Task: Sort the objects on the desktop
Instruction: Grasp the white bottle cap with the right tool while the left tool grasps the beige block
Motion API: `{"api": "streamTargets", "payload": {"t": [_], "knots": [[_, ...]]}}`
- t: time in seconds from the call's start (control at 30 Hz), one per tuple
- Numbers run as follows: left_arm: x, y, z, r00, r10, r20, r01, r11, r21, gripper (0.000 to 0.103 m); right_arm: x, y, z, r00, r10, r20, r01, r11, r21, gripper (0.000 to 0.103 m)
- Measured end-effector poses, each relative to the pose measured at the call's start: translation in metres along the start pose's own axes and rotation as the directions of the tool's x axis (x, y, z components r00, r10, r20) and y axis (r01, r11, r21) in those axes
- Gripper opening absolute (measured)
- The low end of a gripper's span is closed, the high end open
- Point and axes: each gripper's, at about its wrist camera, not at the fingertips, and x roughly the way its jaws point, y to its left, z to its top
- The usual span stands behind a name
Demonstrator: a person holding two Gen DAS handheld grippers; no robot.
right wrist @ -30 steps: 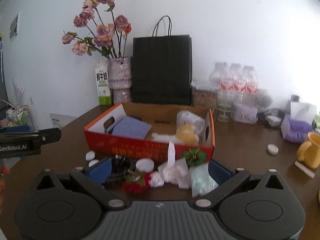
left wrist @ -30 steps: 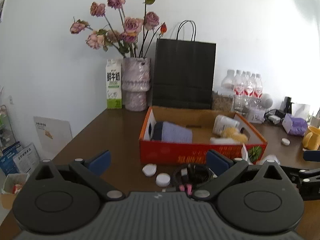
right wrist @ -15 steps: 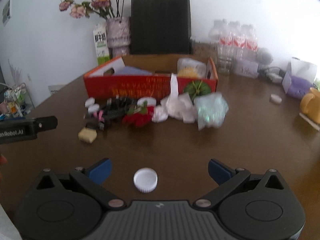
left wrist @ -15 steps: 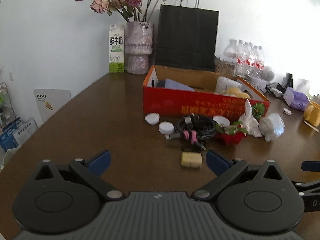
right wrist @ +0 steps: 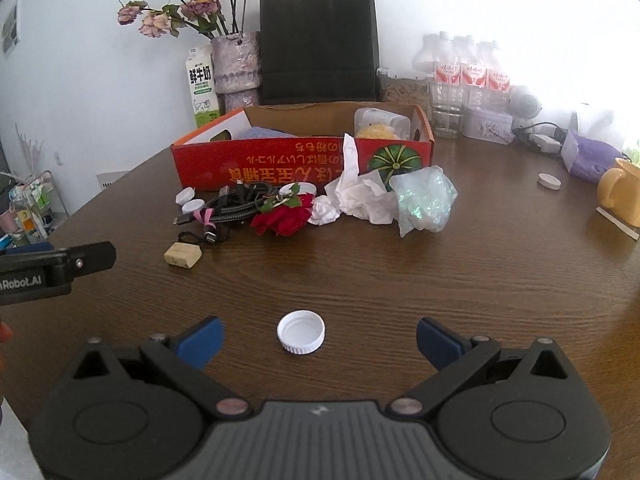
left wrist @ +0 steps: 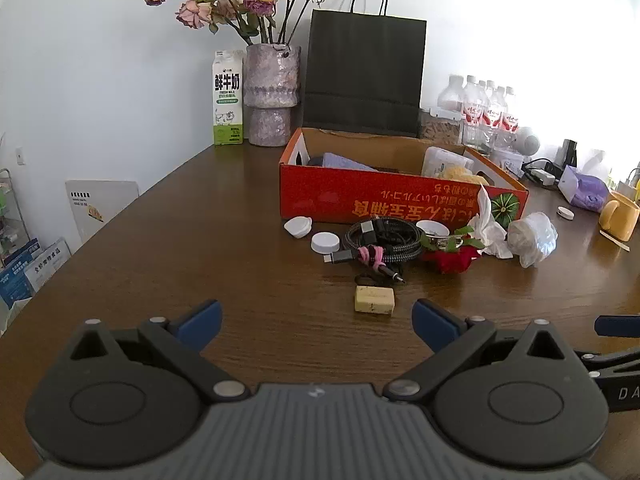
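Note:
A red cardboard box [left wrist: 400, 200] [right wrist: 304, 164] stands mid-table with items inside. In front of it lie white caps [left wrist: 325, 242], a coiled black cable [left wrist: 380, 240] [right wrist: 236, 208], a red rose [left wrist: 456, 258] [right wrist: 286, 218], crumpled tissue [right wrist: 360, 196], a clear plastic wad [right wrist: 424, 200] [left wrist: 532, 236] and a yellow eraser [left wrist: 374, 300] [right wrist: 183, 255]. My left gripper [left wrist: 316, 320] is open and empty, just short of the eraser. My right gripper [right wrist: 318, 338] is open, with a white bottle cap [right wrist: 301, 331] lying between its fingers on the table.
A black paper bag [left wrist: 364, 76], a vase of dried roses [left wrist: 272, 96] and a milk carton [left wrist: 228, 98] stand behind the box. Water bottles [right wrist: 464, 72], a purple pack [right wrist: 592, 160], a yellow mug [right wrist: 620, 196] and a loose cap [right wrist: 549, 181] are at the right.
Both grippers have pulled back from the box toward the near table edge. The clutter now lies farther ahead, and the white cap has come into view between my right fingers.

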Motion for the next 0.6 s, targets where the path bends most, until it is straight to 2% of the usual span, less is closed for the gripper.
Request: {"api": "streamTargets", "payload": {"t": [0.6], "knots": [[0.0078,0.0018,-0.0025,1.000,0.003,-0.018,-0.003,1.000,-0.007,0.103,0.0083,-0.0016,-0.0009,1.000,-0.008,-0.018,0.008,1.000,-0.001,0.103]]}}
